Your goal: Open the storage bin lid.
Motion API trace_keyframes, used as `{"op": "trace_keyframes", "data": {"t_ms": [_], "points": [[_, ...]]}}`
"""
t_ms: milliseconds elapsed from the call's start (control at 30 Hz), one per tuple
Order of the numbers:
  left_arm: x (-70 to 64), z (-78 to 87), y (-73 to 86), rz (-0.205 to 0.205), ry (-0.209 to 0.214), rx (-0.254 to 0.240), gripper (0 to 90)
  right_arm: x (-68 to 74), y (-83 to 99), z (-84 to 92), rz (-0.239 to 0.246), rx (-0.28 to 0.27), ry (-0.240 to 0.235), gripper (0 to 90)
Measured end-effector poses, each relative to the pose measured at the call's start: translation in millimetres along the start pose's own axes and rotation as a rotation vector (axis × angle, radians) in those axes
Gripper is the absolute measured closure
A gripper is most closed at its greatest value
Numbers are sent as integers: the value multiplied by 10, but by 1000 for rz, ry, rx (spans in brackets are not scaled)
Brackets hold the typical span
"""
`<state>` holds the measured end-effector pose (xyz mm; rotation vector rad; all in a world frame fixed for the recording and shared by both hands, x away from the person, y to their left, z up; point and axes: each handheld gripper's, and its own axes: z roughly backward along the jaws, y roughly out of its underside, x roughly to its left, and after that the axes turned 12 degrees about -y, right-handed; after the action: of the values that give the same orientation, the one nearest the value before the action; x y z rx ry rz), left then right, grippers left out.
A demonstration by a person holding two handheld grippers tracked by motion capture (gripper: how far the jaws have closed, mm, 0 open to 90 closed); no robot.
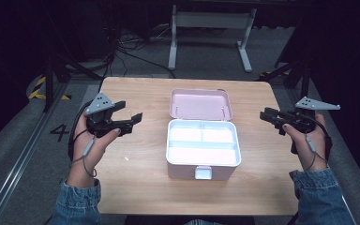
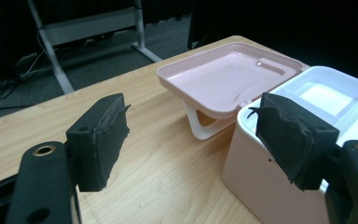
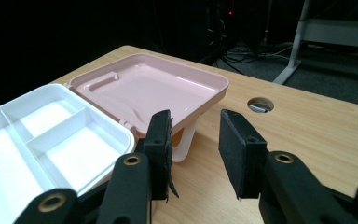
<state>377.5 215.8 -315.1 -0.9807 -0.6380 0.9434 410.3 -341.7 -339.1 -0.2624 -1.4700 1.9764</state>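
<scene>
Nearest the high camera, two forearms in blue denim sleeves [image 1: 80,200] are seen coming in from the bottom edge, each hand wrapped around a black two-jaw gripper. The left gripper [image 1: 127,112] is held over the left part of the wooden table [image 1: 136,187], its jaws spread wide and pointed toward the middle; nothing is gripped between them. In the left gripper view the same jaws are seen well apart, with bare tabletop between them and the white wall of the box just behind the right-hand jaw. The right gripper [image 1: 265,115] is held at the table's right edge, pointed inward; in the right gripper view its jaws are parted by a narrower gap, and nothing is held there either. A grey three-cornered plate is carried on top of each gripper.

A pink lunch box [image 1: 203,149] is set at the centre of the table, between the two grippers and touched by neither. Its lid [image 1: 200,104] is swung open and laid back on the far side, inner face up, propped on a pale handle seen beneath it in both gripper views. The box's white insert is divided into three compartments: two smaller ones at the far side and one long one nearer the person. A small latch [image 1: 203,173] is seen at the near wall.

A round cable hole [image 3: 260,104] is cut in the tabletop beyond the lid. A grey desk frame [image 1: 211,33] stands on the floor beyond the table.
</scene>
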Motion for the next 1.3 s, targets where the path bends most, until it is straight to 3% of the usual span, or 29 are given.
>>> {"op": "trace_keyframes", "data": {"t_ms": [167, 200, 267, 467, 600, 900, 1100, 1167, 1200, 1300], "points": [[13, 7, 88, 21, -9, 20, 255, 8, 53, -15, -3, 25, 0, 646], [6, -24, 159, 15, -4, 56, 255, 6, 61, -15, -4, 29, 4, 646], [3, -41, 198, 14, -6, 73, 255, 4, 67, -13, -6, 33, 6, 644], [-10, -107, 418, 3, -80, 148, 256, -33, 111, -30, -10, 61, 22, 637], [27, -148, 501, 9, -93, 165, 258, -55, 138, -64, -15, 76, 22, 634], [154, -310, 686, -22, -143, 290, 255, -103, 216, -156, -41, 119, 27, 626], [191, -386, 777, 23, -112, 352, 250, -157, 275, -211, -56, 152, 36, 618], [193, -415, 811, 60, -71, 377, 248, -179, 306, -242, -73, 159, 21, 616], [204, -448, 841, 98, -29, 381, 247, -187, 314, -248, -76, 161, 19, 616], [197, -473, 865, 110, -31, 396, 247, -199, 328, -256, -81, 167, 23, 616]]}}
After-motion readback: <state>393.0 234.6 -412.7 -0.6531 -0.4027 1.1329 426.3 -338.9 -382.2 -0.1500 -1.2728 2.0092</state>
